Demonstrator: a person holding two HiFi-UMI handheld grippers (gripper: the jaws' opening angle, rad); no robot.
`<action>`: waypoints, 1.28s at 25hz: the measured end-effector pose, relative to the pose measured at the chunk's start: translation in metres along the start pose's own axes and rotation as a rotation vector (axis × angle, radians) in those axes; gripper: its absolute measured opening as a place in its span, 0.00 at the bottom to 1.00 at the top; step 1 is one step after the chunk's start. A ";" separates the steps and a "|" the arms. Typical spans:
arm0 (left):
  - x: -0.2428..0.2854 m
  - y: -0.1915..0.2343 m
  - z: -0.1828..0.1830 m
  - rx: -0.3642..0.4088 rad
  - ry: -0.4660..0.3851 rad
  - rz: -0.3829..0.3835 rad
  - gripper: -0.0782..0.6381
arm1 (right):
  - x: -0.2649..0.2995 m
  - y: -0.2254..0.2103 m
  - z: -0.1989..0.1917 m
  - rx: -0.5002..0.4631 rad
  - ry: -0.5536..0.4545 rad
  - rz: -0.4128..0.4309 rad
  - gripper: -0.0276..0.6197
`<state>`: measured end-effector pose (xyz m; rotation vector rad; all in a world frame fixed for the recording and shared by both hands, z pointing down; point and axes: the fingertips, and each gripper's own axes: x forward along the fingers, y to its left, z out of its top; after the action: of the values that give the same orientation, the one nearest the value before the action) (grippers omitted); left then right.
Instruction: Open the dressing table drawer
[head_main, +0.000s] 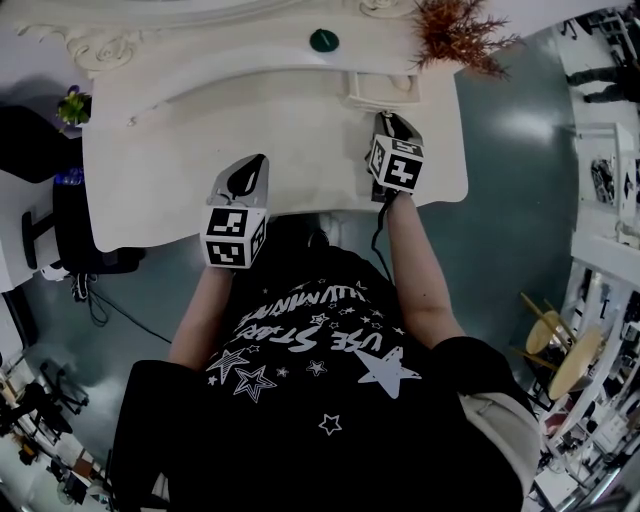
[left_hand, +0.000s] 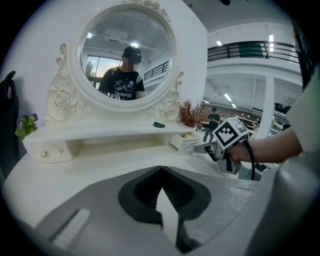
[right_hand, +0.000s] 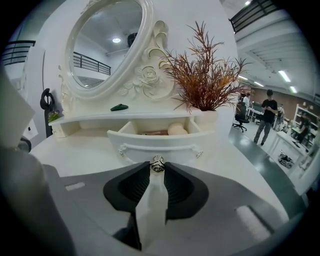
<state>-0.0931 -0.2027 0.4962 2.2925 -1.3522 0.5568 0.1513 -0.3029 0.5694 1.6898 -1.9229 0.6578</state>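
The white dressing table (head_main: 180, 150) has a small right-hand drawer (right_hand: 160, 142), which stands pulled out, with a round beige item (right_hand: 176, 129) inside. My right gripper (right_hand: 158, 168) is shut on the drawer's metal knob (right_hand: 158, 163); in the head view it (head_main: 393, 120) sits just in front of that drawer (head_main: 383, 90). My left gripper (head_main: 252, 168) hovers over the tabletop near its front edge, shut, with nothing between its jaws. From the left gripper view (left_hand: 161, 170), the open drawer (left_hand: 184, 143) and the right gripper (left_hand: 201, 148) show to the right.
An oval mirror (left_hand: 127, 52) rises behind the shelf. A dried reddish plant (right_hand: 205, 82) stands beside the drawer, and a small green object (head_main: 323, 40) lies on the shelf. A closed left drawer (left_hand: 50, 152), purple flowers (left_hand: 26, 125) and a black chair (head_main: 60, 215) are at left.
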 end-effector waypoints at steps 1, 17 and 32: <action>-0.001 -0.001 0.000 0.000 0.000 0.000 0.11 | -0.001 0.000 -0.001 0.001 -0.001 0.001 0.23; -0.015 -0.009 -0.002 -0.004 -0.017 0.017 0.11 | -0.015 0.009 -0.004 0.006 -0.012 0.039 0.37; -0.074 -0.056 -0.029 -0.009 -0.051 0.108 0.11 | -0.104 0.009 -0.012 0.005 -0.116 0.149 0.24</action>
<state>-0.0803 -0.1097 0.4726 2.2516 -1.5066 0.5281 0.1542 -0.2154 0.5112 1.6315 -2.1459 0.6316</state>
